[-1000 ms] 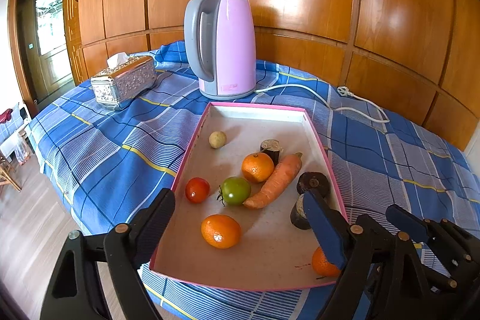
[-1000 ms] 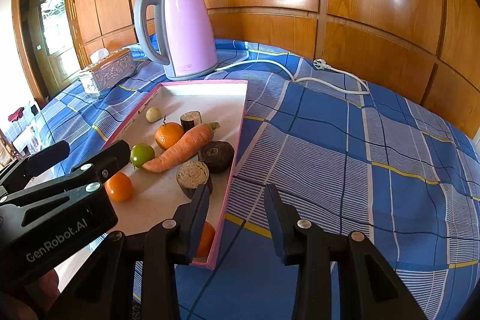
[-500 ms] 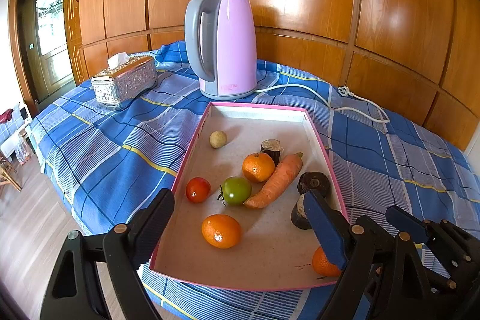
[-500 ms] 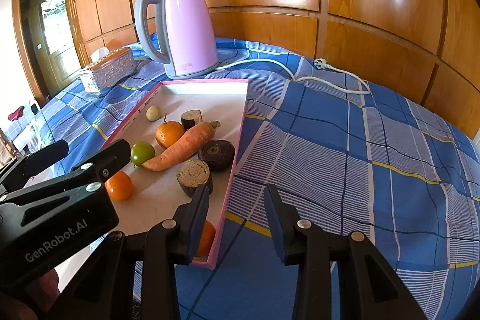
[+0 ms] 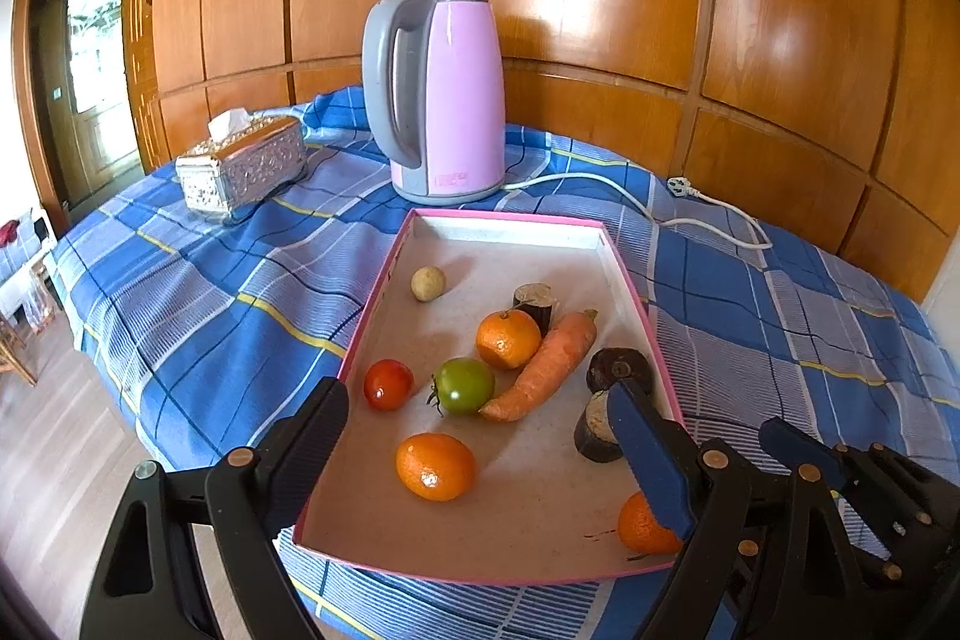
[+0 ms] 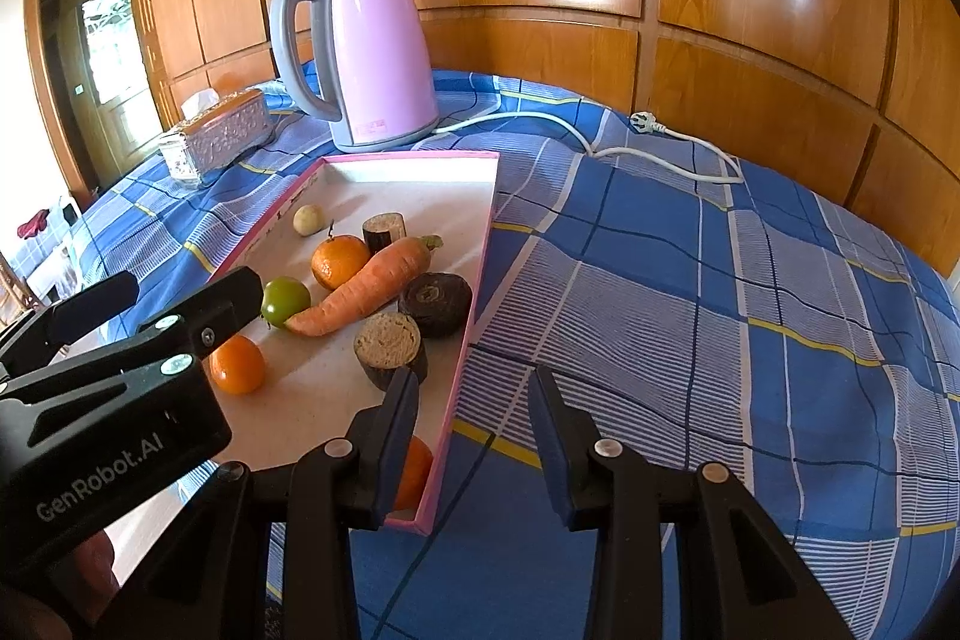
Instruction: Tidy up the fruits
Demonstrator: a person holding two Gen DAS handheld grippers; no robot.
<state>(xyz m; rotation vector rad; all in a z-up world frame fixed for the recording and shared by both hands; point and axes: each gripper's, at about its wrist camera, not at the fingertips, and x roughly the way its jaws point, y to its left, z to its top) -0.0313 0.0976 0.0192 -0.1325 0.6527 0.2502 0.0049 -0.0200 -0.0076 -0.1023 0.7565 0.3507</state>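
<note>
A pink-rimmed tray on the blue checked cloth holds three oranges, a red tomato, a green tomato, a carrot, a small pale fruit and three dark cut stubs. My left gripper is open and empty, above the tray's near end. My right gripper is open and empty, over the tray's near right corner.
A pink kettle stands behind the tray, its white cord running right across the cloth. A silver tissue box sits at the back left. Wood panelling is behind. The table drops to the floor at left.
</note>
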